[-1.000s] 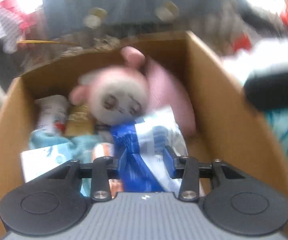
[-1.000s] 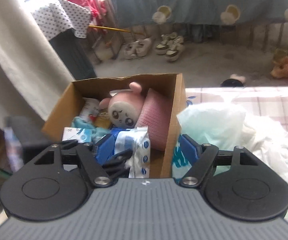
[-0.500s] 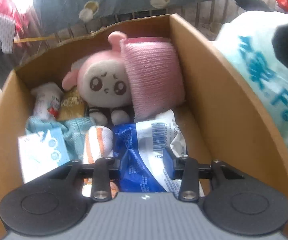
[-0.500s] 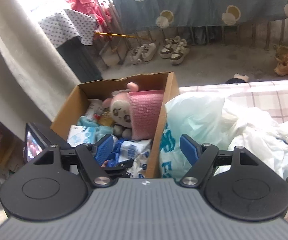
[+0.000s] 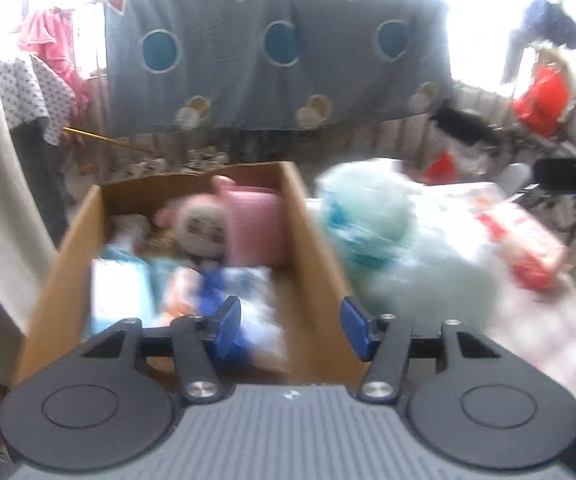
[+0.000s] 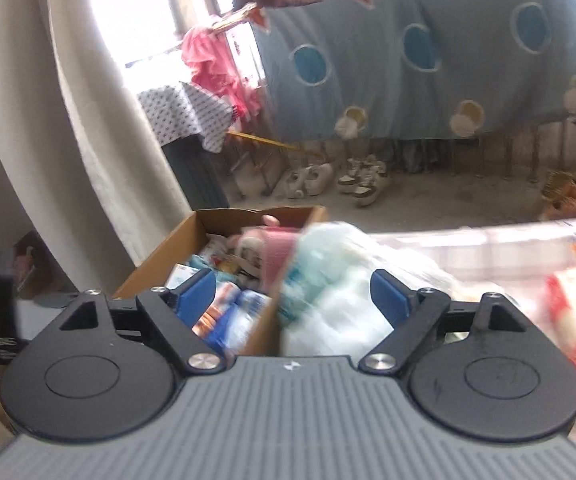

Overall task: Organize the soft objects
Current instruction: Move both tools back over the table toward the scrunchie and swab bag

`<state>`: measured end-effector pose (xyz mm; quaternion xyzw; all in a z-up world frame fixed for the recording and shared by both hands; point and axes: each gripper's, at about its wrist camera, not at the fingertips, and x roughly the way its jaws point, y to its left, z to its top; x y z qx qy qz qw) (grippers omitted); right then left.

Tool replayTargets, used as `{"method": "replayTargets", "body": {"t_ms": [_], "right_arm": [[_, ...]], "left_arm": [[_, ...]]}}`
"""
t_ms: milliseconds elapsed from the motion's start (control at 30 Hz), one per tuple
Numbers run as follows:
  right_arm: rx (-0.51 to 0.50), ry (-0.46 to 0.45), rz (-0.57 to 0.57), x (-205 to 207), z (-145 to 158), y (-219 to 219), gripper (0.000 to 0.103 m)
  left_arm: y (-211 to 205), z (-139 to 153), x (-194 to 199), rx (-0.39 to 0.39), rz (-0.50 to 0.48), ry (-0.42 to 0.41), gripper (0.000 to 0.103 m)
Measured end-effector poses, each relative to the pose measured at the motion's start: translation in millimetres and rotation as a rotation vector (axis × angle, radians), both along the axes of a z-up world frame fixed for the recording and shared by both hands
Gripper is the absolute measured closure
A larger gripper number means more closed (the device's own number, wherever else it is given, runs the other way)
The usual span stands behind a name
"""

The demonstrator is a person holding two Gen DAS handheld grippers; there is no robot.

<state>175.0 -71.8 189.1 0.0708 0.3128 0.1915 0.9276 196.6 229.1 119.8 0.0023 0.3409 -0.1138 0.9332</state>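
- Left gripper (image 5: 291,326): jaws opening, nothing clamped; blue-white packet (image 5: 248,300) lies loose in the cardboard box (image 5: 311,248) at 11 o'clock.
- Right gripper (image 6: 292,294): jaws opening, empty.
- Pink plush toy (image 5: 202,228) at 12 o'clock inside the box; pale green plastic bag (image 5: 371,232) just outside, at 1 o'clock.

The left gripper (image 5: 291,326) hangs above the near end of a cardboard box (image 5: 311,240), its blue pads (image 5: 228,322) opening with nothing pressed between them. Inside lie a pink plush toy (image 5: 202,228), a pink knit roll (image 5: 256,228) and a blue-white packet (image 5: 256,300). A pale green plastic bag (image 5: 371,224) sits just right of the box, all motion-blurred
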Motion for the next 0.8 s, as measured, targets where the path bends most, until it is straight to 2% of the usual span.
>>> {"method": "replayTargets", "body": {"t_ms": [133, 233, 333, 400, 433, 500, 567, 667, 733, 800], "right_arm": [[-0.118, 0.016, -0.144, -22, -20, -64, 0.015], [-0.179, 0.065, -0.188, -27, -44, -100, 0.015], [-0.207, 0.096, -0.225, -21, -70, -121, 0.015], [-0.189, 0.114, -0.248, -8, -87, -132, 0.015], [-0.169, 0.139, -0.266, 1, -96, -138, 0.015], [-0.06, 0.21, -0.26, 24, -111, -147, 0.015], [0.013, 0.256, -0.267, 41, -120, -153, 0.015], [-0.037, 0.254, -0.315, 72, -126, -156, 0.015], [-0.097, 0.285, -0.284, 97, -135, -152, 0.01], [-0.134, 0.308, -0.268, 119, -146, -147, 0.01]], "left_arm": [[-32, -1, -54, -0.028, -0.077, 0.003, 0.045], [-62, -9, -77, 0.035, -0.142, -0.04, 0.045], [-99, -22, -82, 0.08, -0.212, -0.091, 0.047], [-131, -35, -75, 0.08, -0.261, -0.083, 0.048], [-148, -43, -64, 0.04, -0.31, -0.03, 0.048], [-172, -57, -44, -0.063, -0.346, 0.025, 0.049], [-204, -70, -23, -0.057, -0.364, 0.03, 0.049], [-242, -85, 5, -0.024, -0.336, -0.019, 0.049], [-262, -93, 21, 0.024, -0.31, -0.049, 0.044], [-277, -100, 37, 0.044, -0.277, -0.039, 0.043]]}}
